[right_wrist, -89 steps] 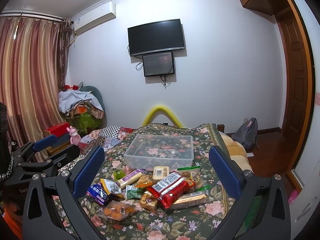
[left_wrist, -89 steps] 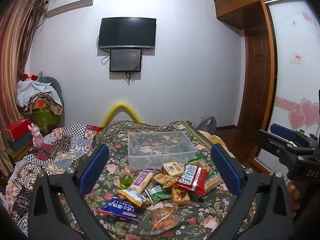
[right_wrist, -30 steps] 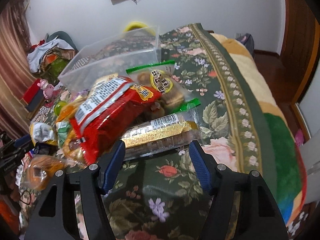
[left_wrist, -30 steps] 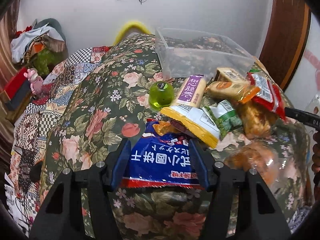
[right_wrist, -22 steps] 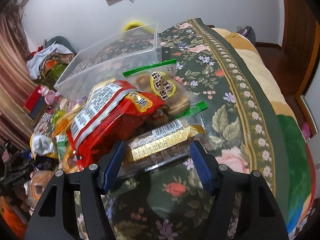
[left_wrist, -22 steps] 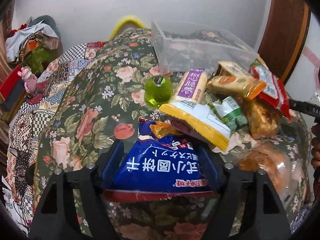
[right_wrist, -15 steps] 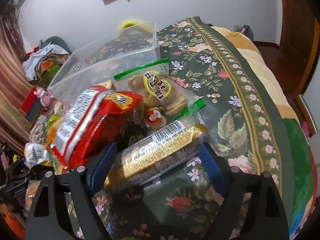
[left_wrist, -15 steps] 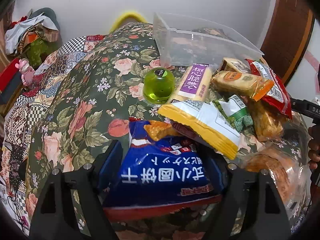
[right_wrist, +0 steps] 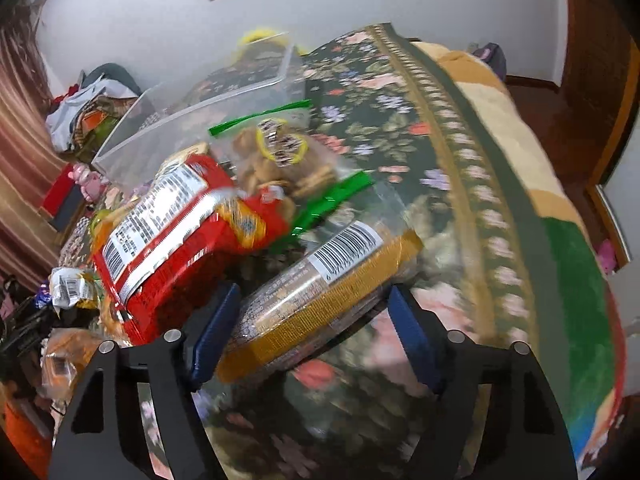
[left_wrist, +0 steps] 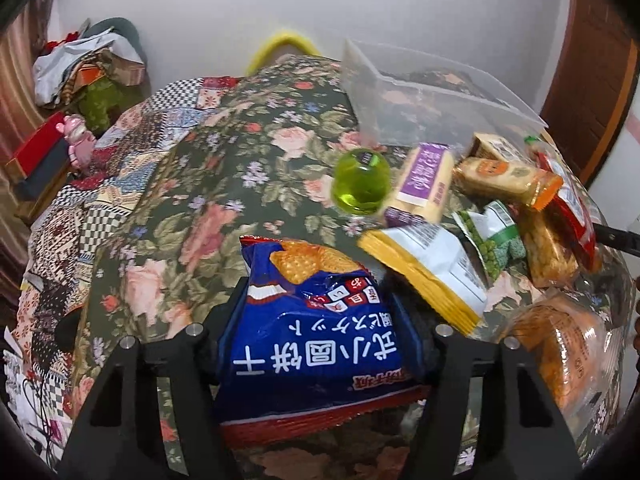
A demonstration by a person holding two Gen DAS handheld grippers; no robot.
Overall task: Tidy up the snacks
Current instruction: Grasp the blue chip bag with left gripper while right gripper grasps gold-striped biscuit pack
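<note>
A pile of snack packs lies on a flowered bedspread in front of a clear plastic bin [left_wrist: 436, 92]. My left gripper [left_wrist: 320, 320] is shut on a blue cracker bag [left_wrist: 316, 344] and holds it lifted. Beyond it lie a yellow-edged white pack [left_wrist: 428, 264], a green jelly cup [left_wrist: 361, 186] and a purple-labelled bar [left_wrist: 426, 180]. My right gripper [right_wrist: 312, 312] is shut on a gold-wrapped biscuit pack [right_wrist: 324, 292], tilted up. A red bag [right_wrist: 176, 216] and a green-sealed cookie bag [right_wrist: 280, 160] lie next to it. The bin also shows in the right wrist view [right_wrist: 192, 108].
A green pea pack [left_wrist: 496, 236], an orange-ended cracker pack [left_wrist: 504, 176] and a clear bag of orange snacks [left_wrist: 560, 352] lie on the right of the pile. A patchwork quilt [left_wrist: 76, 208] covers the bed's left side. The bed edge [right_wrist: 568, 264] drops off to the right.
Both grippers came down to the pile and closed. The left has raised the blue cracker bag off the bedspread. The right has closed on the gold biscuit pack and tilted it up.
</note>
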